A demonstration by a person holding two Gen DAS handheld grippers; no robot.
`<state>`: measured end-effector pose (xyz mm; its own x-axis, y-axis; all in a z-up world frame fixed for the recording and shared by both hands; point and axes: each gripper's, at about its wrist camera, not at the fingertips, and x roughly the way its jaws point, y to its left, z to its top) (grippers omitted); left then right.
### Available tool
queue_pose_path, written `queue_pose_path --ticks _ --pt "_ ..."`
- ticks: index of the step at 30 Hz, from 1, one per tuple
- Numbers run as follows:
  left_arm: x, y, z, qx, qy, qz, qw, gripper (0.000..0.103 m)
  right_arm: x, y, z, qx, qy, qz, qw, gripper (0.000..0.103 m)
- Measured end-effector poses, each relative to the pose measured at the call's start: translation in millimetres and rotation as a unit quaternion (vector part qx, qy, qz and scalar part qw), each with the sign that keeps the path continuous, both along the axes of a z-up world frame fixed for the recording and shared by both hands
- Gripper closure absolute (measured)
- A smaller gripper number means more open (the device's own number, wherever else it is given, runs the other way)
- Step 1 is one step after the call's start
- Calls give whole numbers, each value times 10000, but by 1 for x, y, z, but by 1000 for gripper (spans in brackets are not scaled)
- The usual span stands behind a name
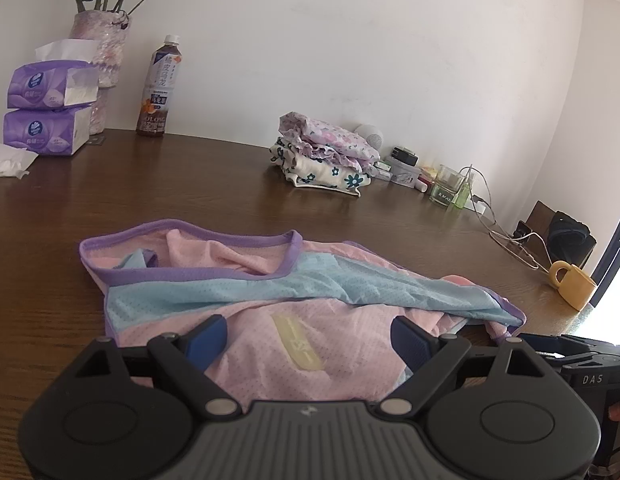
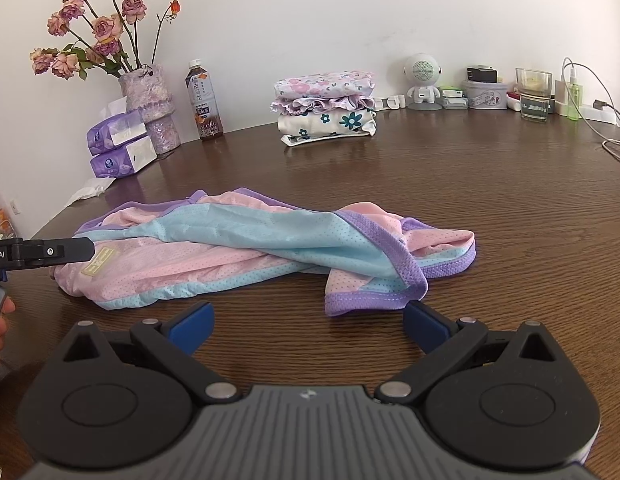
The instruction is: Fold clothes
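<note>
A pink and light-blue mesh garment with purple trim (image 1: 246,280) lies crumpled on the brown wooden table (image 1: 190,184); it also shows in the right wrist view (image 2: 246,248). A yellow label (image 1: 298,340) faces up on its pink part. My left gripper (image 1: 308,334) is open, its blue-padded fingers spread over the pink part near the label. My right gripper (image 2: 308,322) is open just short of the garment's purple-trimmed near edge, over bare wood. The left gripper's black finger (image 2: 66,254) enters the right wrist view from the left, at the garment's left end.
A stack of folded floral clothes (image 2: 325,112) sits at the back by the wall. A vase of roses (image 2: 150,108), tissue packs (image 2: 118,148) and a tea bottle (image 2: 204,104) stand back left. A small robot-shaped speaker (image 2: 423,80), jars, tins and cables lie back right. A yellow mug (image 1: 571,284) sits at the right edge.
</note>
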<state>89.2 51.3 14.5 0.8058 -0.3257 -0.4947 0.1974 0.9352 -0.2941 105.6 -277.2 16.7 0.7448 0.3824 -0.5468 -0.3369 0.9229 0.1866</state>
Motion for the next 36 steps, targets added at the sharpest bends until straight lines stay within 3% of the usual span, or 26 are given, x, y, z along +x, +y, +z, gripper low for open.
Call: queue_pose_path --ticks 36 --pt "2 1 -2 -15 103 34 9999 14 0 0 -1 -10 3 -3 10000 1"
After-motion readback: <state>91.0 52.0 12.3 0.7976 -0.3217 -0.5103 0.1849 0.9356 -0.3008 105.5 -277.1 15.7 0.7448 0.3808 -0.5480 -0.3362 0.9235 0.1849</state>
